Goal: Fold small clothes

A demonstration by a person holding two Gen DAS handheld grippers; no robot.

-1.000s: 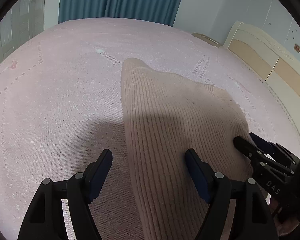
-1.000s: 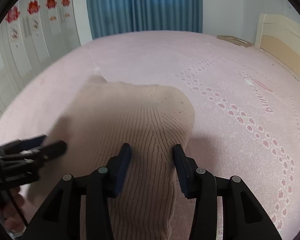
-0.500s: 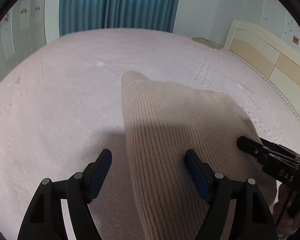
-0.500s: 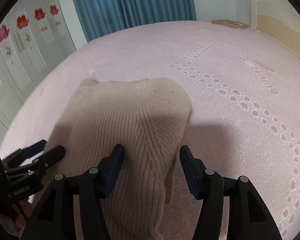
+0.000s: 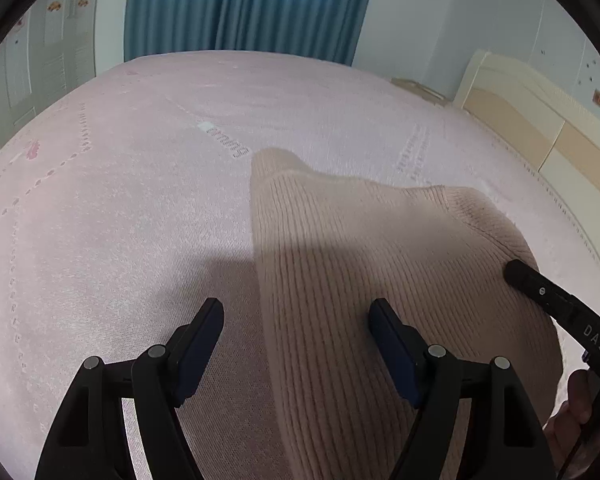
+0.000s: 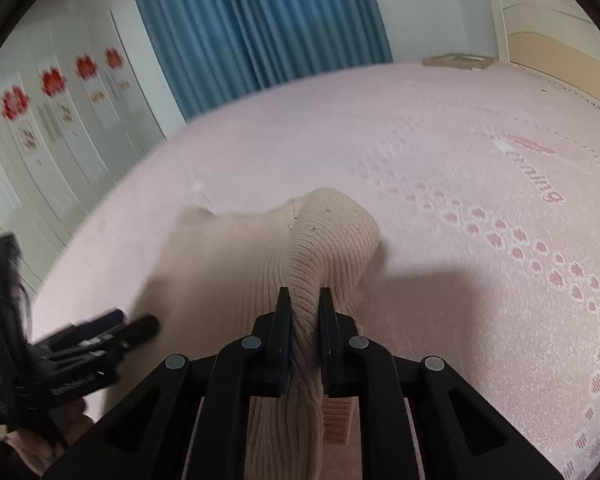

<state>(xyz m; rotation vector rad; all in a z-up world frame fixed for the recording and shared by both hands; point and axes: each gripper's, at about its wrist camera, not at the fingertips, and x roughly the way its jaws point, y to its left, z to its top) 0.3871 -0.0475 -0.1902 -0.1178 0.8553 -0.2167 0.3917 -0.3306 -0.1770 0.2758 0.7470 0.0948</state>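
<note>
A beige ribbed knit garment [image 5: 360, 240] lies on the pink bed cover [image 5: 120, 200]. My left gripper [image 5: 296, 306] is open and hangs over the garment's left edge, one finger over the cover, the other over the knit. The jaws of my right gripper [image 6: 304, 294] are closing, and its pads pinch a raised ridge of the garment [image 6: 228, 248] near its right edge. The pinched fold bulges up ahead of the fingers. The right gripper's tip [image 5: 516, 272] shows at the garment's right side in the left wrist view. The left gripper [image 6: 140, 326] appears low on the left in the right wrist view.
The pink cover [image 6: 460, 160] stretches wide around the garment. A cream headboard [image 5: 540, 128] bounds the bed on the right. Blue curtains [image 5: 240, 4] hang beyond the far edge, and white wardrobe doors [image 6: 40, 120] stand to the left. A flat box [image 6: 456, 60] sits by the far corner.
My right gripper went from open astride the knit to shut on it, bunching the right edge into a raised ridge, and it rolled a little. The left gripper kept still and open.
</note>
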